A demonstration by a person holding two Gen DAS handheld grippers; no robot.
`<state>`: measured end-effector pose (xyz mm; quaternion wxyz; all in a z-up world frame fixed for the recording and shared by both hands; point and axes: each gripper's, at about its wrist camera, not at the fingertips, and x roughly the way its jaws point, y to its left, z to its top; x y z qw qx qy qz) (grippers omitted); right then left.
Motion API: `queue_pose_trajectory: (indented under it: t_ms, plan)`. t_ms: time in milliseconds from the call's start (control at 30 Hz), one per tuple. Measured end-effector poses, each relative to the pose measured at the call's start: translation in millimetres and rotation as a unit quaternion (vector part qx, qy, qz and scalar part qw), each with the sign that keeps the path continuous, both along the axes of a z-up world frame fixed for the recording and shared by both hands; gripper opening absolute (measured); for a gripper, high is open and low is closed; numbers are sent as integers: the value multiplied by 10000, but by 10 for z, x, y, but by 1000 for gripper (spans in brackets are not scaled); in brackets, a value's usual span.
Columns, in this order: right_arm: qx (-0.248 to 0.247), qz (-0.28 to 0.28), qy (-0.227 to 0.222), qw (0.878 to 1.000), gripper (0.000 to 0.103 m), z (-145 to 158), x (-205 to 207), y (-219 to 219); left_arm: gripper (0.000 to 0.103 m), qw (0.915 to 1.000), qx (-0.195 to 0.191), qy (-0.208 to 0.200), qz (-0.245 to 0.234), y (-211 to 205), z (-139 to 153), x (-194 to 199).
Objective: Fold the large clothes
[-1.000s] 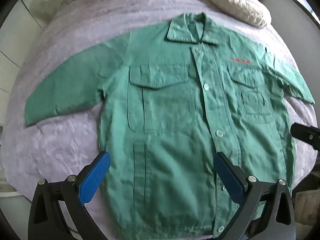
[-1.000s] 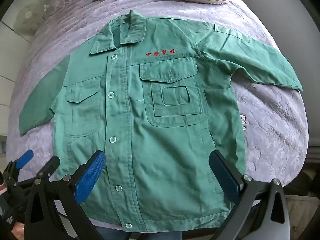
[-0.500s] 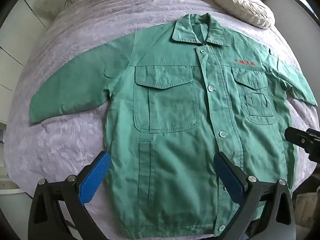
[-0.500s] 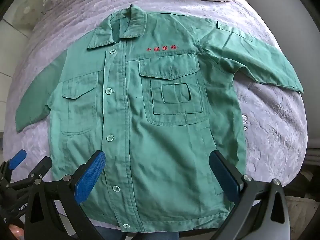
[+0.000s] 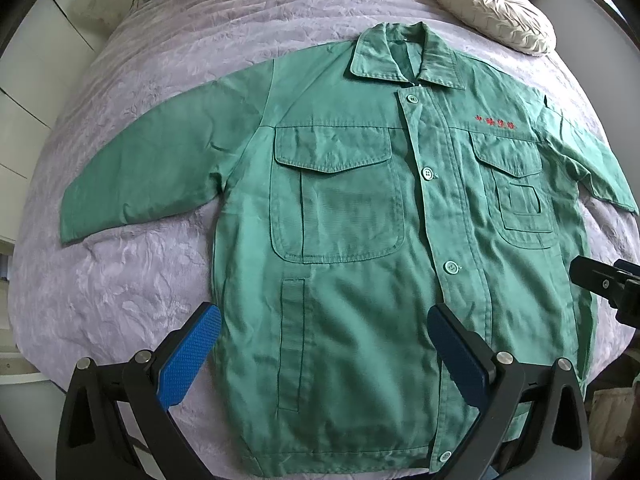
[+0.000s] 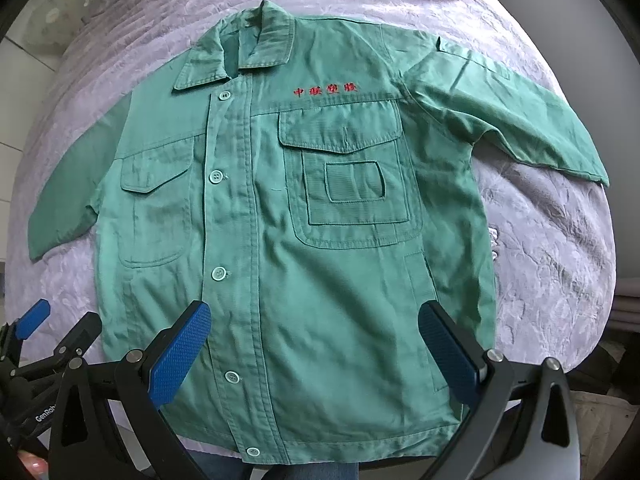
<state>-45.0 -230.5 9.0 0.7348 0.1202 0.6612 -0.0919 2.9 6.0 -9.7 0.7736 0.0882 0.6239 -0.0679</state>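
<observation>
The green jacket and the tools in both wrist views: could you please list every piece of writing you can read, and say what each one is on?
"中联塑胶": red embroidery above the chest pocket of the green jacket; the last two characters are uncertain.
The same embroidery in the left wrist view is too blurred to read.
"GenRob": white print on the black body of the left claw, cut off by the right claw's frame.
No other text is visible.

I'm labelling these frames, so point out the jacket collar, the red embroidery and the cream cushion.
jacket collar (image 5: 404,58), left wrist view, on its left flap.
red embroidery (image 6: 325,90), right wrist view, middle of the lettering.
cream cushion (image 5: 496,12), left wrist view, on its pleated top.
</observation>
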Motion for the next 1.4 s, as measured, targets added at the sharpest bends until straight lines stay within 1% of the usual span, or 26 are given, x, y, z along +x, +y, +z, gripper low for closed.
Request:
queue_pose_trajectory:
  t_ms: [1167,1400]
  plan:
    - [-33,80,48,10000,103,-33,3,23,103,10000,43,65,51,30,-40,-8]
    - [-45,132,44,9999,103,-19,-9,50,103,9999,52,53,72,33,-53,-65]
